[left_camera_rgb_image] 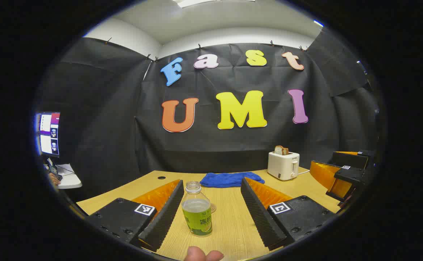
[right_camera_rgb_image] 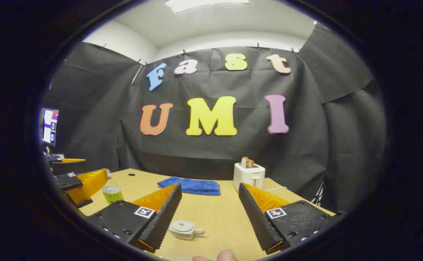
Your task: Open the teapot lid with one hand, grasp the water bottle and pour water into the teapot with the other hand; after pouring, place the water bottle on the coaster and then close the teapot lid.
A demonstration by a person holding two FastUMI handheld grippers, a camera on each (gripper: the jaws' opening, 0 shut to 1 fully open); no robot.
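Left gripper (left_camera_rgb_image: 211, 214): we see jaws wide, empty; water bottle (left_camera_rgb_image: 197, 210) upright between them.
Right gripper (right_camera_rgb_image: 208, 214): wide, empty; teapot (right_camera_rgb_image: 185, 229) just ahead.

Wooden table (left_camera_rgb_image: 233, 224), water bottle (left_camera_rgb_image: 197, 212) upright, teapot (right_camera_rgb_image: 184, 229), blue cloth (left_camera_rgb_image: 229, 179), white toaster (left_camera_rgb_image: 283, 165) at back.

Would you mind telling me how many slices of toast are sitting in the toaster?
1 that I can make out: a slice of toast standing up from the toaster, at the table's far side beside the blue cloth. A second may be hidden.
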